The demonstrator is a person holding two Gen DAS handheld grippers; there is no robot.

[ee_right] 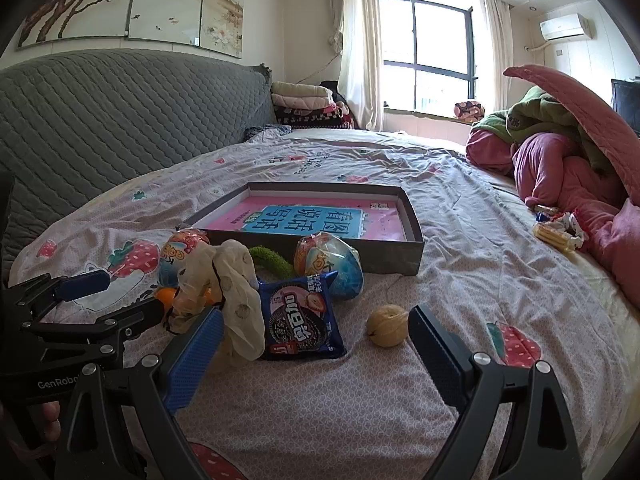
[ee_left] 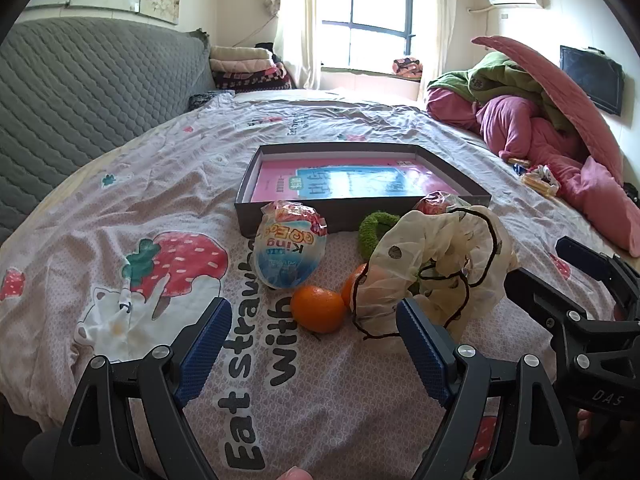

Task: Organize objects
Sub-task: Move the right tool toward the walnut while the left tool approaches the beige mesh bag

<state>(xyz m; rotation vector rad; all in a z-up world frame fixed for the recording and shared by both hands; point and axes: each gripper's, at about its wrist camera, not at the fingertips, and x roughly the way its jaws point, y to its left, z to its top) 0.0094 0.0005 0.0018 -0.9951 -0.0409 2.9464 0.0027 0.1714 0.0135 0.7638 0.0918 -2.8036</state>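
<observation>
From the left wrist, our left gripper point(ee_left: 314, 344) stands with jaws wide apart and empty; the orange point(ee_left: 318, 309) lies just ahead between its fingers, the box point(ee_left: 288, 220) farther beyond. We judge nothing is picked yet.

From the right wrist, our right gripper point(ee_right: 316, 340) is likewise spread and empty, the cookie packet point(ee_right: 300, 316) ahead between its fingers, the walnut point(ee_right: 387, 326) just inside the right finger. Next: advance, close, carry boxward.

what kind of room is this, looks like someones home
Most likely a home bedroom. The items lie on a bed with a strawberry-print sheet, a grey quilted headboard runs along one side, and a heap of pink and green bedding sits by the window.
</observation>
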